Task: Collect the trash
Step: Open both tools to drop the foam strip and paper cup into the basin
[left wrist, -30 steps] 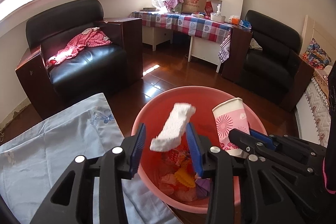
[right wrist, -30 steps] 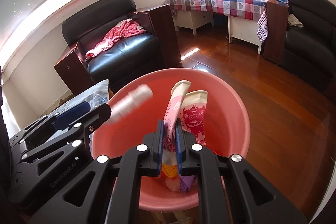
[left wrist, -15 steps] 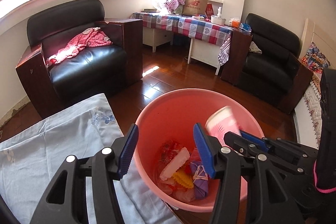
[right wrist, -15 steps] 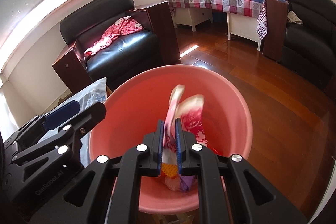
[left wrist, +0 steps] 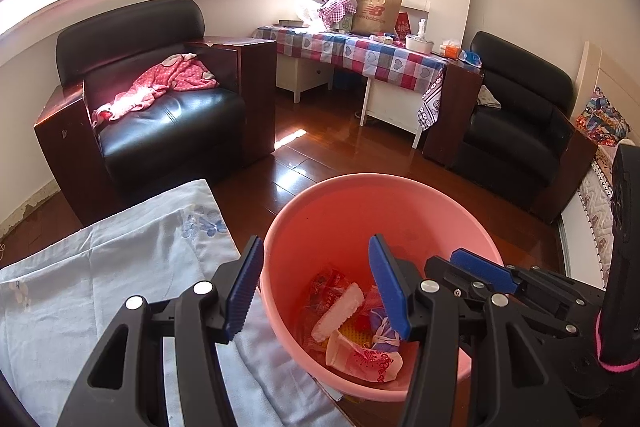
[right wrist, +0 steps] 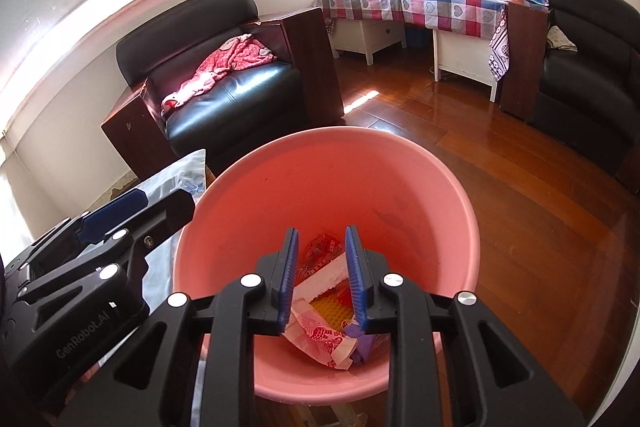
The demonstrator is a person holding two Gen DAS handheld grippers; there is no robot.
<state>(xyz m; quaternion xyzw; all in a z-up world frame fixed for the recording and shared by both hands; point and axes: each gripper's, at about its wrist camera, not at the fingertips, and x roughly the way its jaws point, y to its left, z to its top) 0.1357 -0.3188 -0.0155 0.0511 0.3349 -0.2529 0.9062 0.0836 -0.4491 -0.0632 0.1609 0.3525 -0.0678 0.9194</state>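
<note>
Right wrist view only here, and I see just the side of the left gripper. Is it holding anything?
Observer: No. The left gripper is open; its jaws have just been opening, and nothing is between them.
Operator: What lies under it?
Observer: Its left finger hangs over a light blue cloth that spreads wide beside the pink bucket.
Operator: Anything to the bucket's right?
Observer: A bed edge with colourful fabric, outside your frame.

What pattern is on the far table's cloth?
Red, blue and white checks with small hearts on the tablecloth; right wrist view shows it best.
</note>
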